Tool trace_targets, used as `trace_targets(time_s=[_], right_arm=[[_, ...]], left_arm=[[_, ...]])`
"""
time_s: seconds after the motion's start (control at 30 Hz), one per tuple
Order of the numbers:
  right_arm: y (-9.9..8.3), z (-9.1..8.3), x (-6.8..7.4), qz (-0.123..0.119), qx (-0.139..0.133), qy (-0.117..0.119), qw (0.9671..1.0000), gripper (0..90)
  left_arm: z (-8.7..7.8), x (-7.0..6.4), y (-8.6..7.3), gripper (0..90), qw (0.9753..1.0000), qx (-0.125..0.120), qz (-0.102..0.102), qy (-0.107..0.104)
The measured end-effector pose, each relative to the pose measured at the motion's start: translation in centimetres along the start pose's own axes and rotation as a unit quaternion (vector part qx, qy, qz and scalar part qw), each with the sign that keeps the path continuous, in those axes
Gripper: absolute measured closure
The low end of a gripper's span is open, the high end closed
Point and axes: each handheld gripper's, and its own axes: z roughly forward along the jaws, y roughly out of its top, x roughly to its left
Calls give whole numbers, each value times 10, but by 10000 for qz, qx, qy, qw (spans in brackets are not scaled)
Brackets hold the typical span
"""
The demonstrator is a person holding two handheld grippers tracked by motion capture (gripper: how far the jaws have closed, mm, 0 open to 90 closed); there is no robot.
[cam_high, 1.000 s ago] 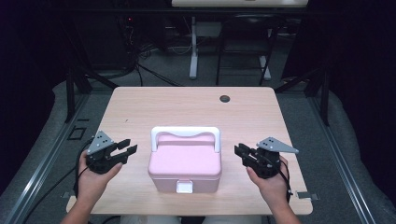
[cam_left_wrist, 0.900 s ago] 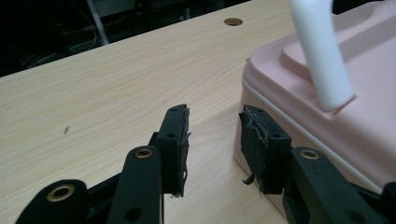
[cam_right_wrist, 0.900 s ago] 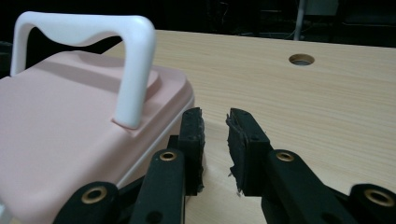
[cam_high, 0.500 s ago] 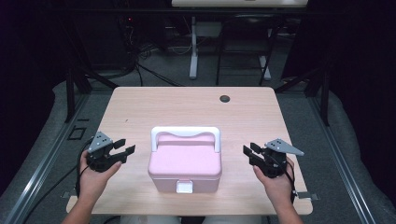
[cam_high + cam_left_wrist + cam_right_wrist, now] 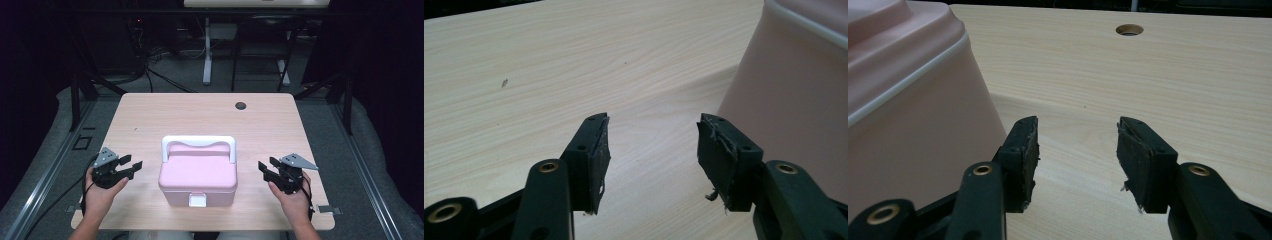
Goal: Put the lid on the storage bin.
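One pink box (image 5: 198, 176) with one white handle (image 5: 198, 142) and one white latch (image 5: 198, 201) sits on one desk (image 5: 200, 117); the desk has one round hole (image 5: 241, 105); two grippers appear, the left gripper (image 5: 131, 166) and the right gripper (image 5: 266, 168), each in one hand

Pink box (image 5: 796, 100) cut off by the right and top edges in the left gripper view, with lid top, handle and front latch out of frame. Same box (image 5: 908, 100) cropped at the left and top edges in the right gripper view, leaving just one sloping side wall and a strip of white rim. Both forearms cut off at the bottom edge of the high view. Small white latch (image 5: 198, 201) on the box front too small to tell whether fastened. Dark round spot (image 5: 241, 105) near the far table (image 5: 150, 120) edge too small there to identify.
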Motion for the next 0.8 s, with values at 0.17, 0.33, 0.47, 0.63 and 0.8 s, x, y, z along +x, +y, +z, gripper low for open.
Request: trace_targets(time_s=[0.17,0.33,0.47,0.63,0.8], right_arm=[[-5,3,-1,-63,3,-60,10000,503],[-9,7,-4,11,87,-48,10000,503],[-11,9,-6,76,121,-48,9999,503],[-13,11,-8,139,177,-48,9997,504],[-14,13,-7,58,191,-69,9998,497]], left_arm=[[4,2,-6,439,10000,91,-3,7],[10,2,-11,439,9998,214,-13,-48],[14,2,-14,439,9997,250,-21,-72],[16,3,-16,439,9995,308,-90,-54],[17,5,-16,440,9993,299,-196,-75]])
